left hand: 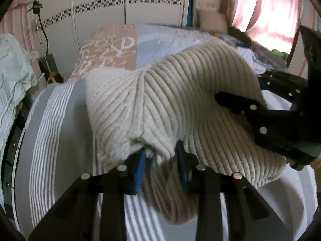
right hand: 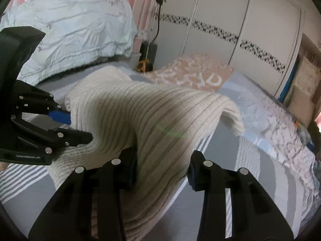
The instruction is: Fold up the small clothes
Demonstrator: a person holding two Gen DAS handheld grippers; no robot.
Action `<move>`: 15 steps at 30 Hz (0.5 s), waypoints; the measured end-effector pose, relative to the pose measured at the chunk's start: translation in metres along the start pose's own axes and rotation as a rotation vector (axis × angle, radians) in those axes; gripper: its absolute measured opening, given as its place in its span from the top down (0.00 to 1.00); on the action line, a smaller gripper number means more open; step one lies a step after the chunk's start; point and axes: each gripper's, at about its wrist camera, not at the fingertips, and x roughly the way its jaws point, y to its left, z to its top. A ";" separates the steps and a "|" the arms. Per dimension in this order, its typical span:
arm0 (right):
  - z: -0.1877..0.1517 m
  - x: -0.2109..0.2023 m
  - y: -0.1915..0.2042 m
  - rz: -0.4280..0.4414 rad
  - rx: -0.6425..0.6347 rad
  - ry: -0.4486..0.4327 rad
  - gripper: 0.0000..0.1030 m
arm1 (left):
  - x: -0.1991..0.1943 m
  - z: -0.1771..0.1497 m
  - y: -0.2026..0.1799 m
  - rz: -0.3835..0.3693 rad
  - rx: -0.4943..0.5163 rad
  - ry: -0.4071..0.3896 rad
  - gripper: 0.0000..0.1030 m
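Observation:
A cream ribbed knit garment (left hand: 180,92) (right hand: 140,116) hangs bunched above a grey and white striped bed cover (left hand: 50,130) (right hand: 260,160). My left gripper (left hand: 161,168) is shut on a gathered edge of it, the cloth pinched between the blue pads. From the right wrist it shows at the left (right hand: 79,126), clamped on the garment's near corner. My right gripper (right hand: 162,170) holds a thick fold that drapes down between its fingers. In the left wrist view it comes in from the right (left hand: 238,87), one finger on top of the raised cloth, the other behind it.
A pink cushion with white letters (left hand: 112,48) (right hand: 200,72) lies further up the bed. A pale green duvet (right hand: 70,30) is heaped at the left. White wardrobe doors (right hand: 230,20) stand behind the bed, and a pink curtain (left hand: 266,10) hangs at the right.

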 end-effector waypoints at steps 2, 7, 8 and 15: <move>-0.004 -0.021 -0.006 0.005 0.020 -0.017 0.61 | -0.017 -0.002 -0.018 0.003 0.011 -0.030 0.70; -0.040 -0.075 -0.018 0.019 0.062 -0.033 0.61 | -0.049 -0.024 -0.076 -0.002 0.015 -0.029 0.70; -0.052 -0.084 -0.020 0.029 0.081 -0.025 0.61 | -0.052 -0.036 -0.097 0.008 0.040 -0.024 0.70; -0.155 -0.089 -0.029 0.065 0.112 0.163 0.54 | -0.014 -0.094 -0.168 0.085 0.131 0.068 0.68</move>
